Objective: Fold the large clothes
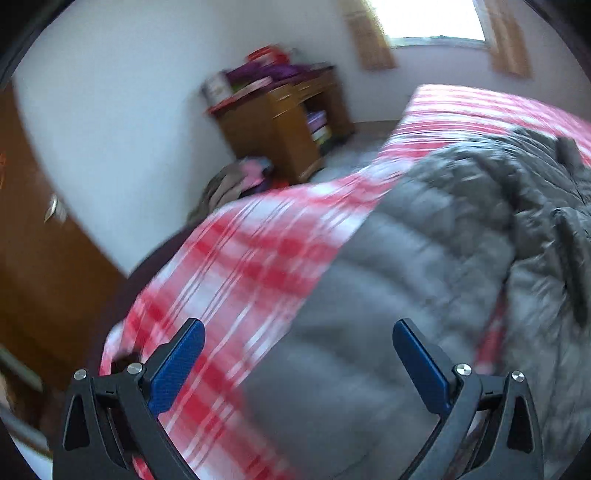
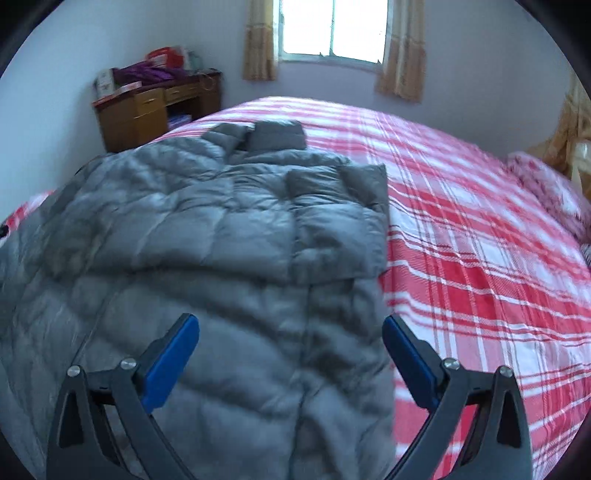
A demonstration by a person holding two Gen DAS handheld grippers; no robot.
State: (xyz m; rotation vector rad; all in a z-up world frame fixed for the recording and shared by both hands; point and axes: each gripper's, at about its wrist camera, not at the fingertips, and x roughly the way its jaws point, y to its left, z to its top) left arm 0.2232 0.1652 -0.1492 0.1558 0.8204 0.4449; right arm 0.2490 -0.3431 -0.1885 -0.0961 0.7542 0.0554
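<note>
grippers both empty, jaws spread wide, nothing between the blue pads in either view. grey puffer jacket (image 2: 207, 236) lies spread on the red-and-white plaid bed cover (image 2: 480, 229), toward the side of the bed nearest the wooden desk (image 2: 147, 107). a sleeve looks already laid across the jacket body, dark cuff (image 2: 365, 184) near the jacket's right edge, collar end pointing toward the window (image 2: 332, 27).

step in hand, as a guess: reach down for the near hem and fold the jacket up toward the collar. to do it well, pinch the hem at both corners, one gripper per corner, take the full padded thickness deep into the pads since the slick shell will likely slip, lift both sides level, and lay it over without dragging the cover.

pose: right gripper (image 2: 291, 354) hovers over the jacket's near part, its right finger about over the jacket's right edge, aimed along the jacket toward the window. left gripper (image 1: 297, 358) hangs over the jacket's left edge where grey meets plaid, tilted, camera canted toward the desk. left view is motion-blurred, so height above the jacket is hard to tell; no contact seen.
</note>
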